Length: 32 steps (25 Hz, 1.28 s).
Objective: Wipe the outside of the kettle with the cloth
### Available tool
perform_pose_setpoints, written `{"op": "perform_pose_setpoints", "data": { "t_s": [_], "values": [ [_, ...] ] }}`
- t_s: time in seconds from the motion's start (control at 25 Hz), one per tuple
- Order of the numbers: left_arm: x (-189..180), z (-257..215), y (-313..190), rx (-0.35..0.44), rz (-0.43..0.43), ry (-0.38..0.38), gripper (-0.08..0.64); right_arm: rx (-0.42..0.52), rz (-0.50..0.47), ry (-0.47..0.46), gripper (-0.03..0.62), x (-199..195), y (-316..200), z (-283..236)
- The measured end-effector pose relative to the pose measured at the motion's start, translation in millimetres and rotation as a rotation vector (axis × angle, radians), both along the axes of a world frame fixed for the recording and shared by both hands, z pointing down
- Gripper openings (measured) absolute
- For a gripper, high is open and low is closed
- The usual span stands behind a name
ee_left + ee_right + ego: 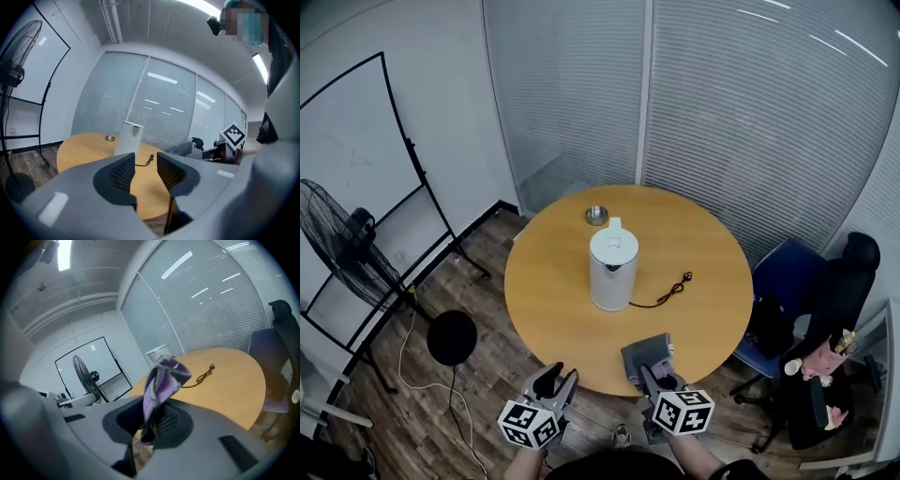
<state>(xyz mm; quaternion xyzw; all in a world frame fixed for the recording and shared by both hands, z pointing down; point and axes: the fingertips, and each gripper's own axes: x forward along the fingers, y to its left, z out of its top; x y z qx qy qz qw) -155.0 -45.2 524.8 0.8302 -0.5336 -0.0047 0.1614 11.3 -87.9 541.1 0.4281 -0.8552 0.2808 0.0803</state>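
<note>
A white kettle (pixel 613 266) stands upright near the middle of the round wooden table (pixel 555 309), its black cord (pixel 671 292) trailing to the right. My left gripper (pixel 560 375) hovers off the table's near edge, open and empty; in the left gripper view the kettle (pixel 128 139) stands ahead beyond the jaws. My right gripper (pixel 653 373) is at the near edge too, shut on a grey and purple cloth (pixel 646 352). In the right gripper view the cloth (pixel 162 381) sticks up between the jaws and partly hides the kettle (pixel 154 353).
A small metal bowl (pixel 596 215) sits on the table behind the kettle. A standing fan (pixel 356 246) and a whiteboard (pixel 356 159) are at the left. Office chairs (pixel 806 309) crowd the right side. Glass walls with blinds close the back.
</note>
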Motion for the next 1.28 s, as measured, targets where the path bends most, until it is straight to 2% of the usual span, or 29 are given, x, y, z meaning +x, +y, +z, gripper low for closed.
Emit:
{"op": "perform_pose_setpoints", "data": {
  "t_s": [0.28, 0.56, 0.84, 1.28],
  "values": [
    [16, 6, -47, -0.007, -0.027, 0.002, 0.132, 0.013, -0.042, 0.008, 0.041, 11, -49, -1],
    [17, 3, -86, -0.004, -0.005, -0.024, 0.132, -0.004, -0.009, -0.008, 0.041, 17, -82, 1],
    [5, -2, -140, 0.004, 0.074, -0.042, 0.132, 0.002, 0.094, -0.025, 0.041, 10, -119, -3],
    [-18, -36, -228, 0.084, 0.221, -0.070, 0.143, 0.075, 0.317, -0.053, 0.041, -3, -171, -32]
  ]
}}
